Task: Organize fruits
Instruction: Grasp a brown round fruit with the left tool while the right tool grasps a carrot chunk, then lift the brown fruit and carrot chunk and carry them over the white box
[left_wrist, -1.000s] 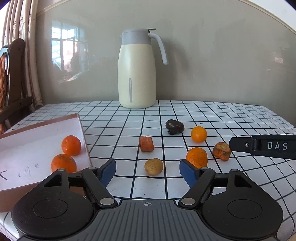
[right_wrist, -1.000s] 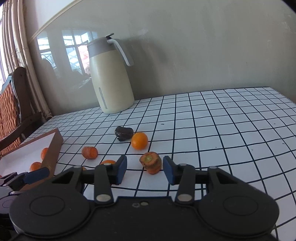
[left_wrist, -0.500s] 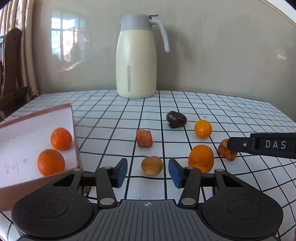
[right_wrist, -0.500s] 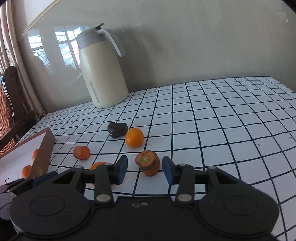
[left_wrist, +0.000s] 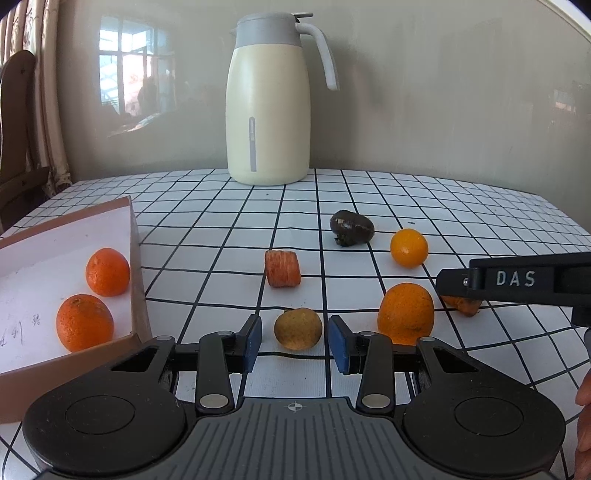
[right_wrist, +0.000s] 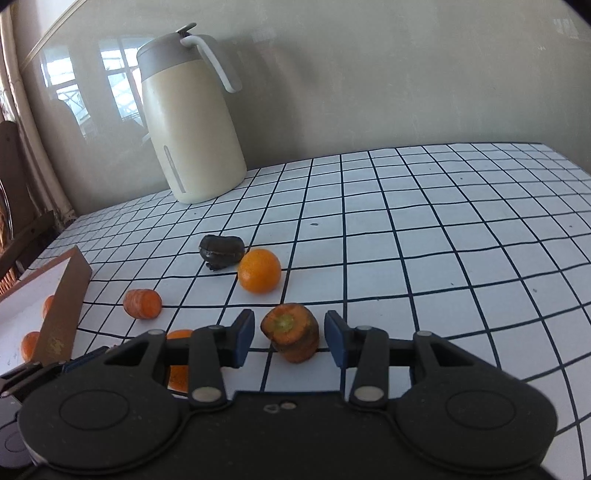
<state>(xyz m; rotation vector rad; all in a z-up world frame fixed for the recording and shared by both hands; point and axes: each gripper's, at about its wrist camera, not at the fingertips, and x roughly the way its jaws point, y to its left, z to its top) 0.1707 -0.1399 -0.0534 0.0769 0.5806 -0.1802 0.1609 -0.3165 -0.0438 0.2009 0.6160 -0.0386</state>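
Box (left_wrist: 135, 266) shifted nearer, holding two oranges (left_wrist: 107, 272)

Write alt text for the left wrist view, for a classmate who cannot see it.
The left tool is closing around a small yellow-brown fruit on a checked tablecloth, pads not yet touching it. Two oranges lie in an open box at left; a cream jug stands behind.
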